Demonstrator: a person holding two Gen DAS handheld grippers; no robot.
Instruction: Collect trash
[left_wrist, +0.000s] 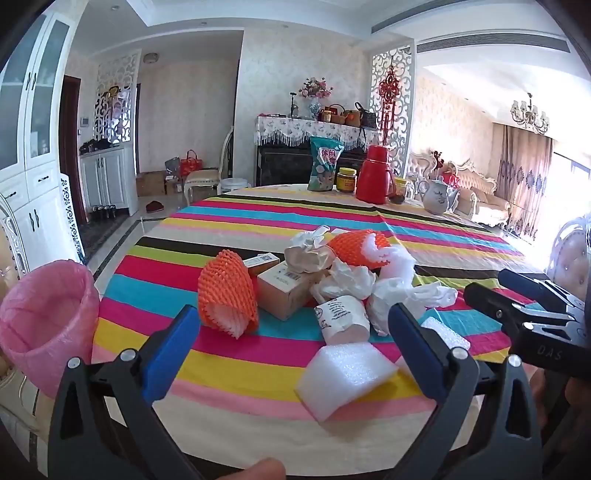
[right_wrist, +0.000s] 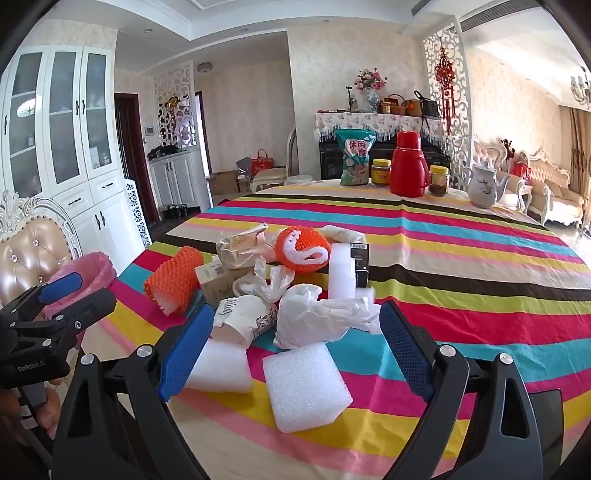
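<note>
From the left wrist: left gripper (left_wrist: 290, 332) spread wide, empty, hanging over the near edge of the striped table (left_wrist: 424, 236). Dead ahead, between and beyond the blue pads, a heap of trash: orange foam net (left_wrist: 227, 295), small cardboard box (left_wrist: 284, 291), printed paper cup (left_wrist: 343, 319) on its side, crumpled white tissues (left_wrist: 347, 278). Nearest of all, a white foam block (left_wrist: 343, 376), lying just inside the right-hand finger, long axis slanting from lower left up to the right. Pink-lined bin (left_wrist: 46, 325) off the table's left edge, close beside this gripper. Right gripper (left_wrist: 524, 299) at the far right, likewise parted and holding nothing.

From the right wrist: right gripper (right_wrist: 295, 339) also at full spread, nothing pinched. Second white foam square (right_wrist: 306, 386) flat on the cloth, centred between the pads and a little nearer the camera than their tips; plastic bag (right_wrist: 314, 317) just behind it. Same bin (right_wrist: 94, 267) far to the left, beyond the left gripper (right_wrist: 74, 295). Judged: left hand nearer the bin; each foam piece reachable by a short forward dip.
</note>
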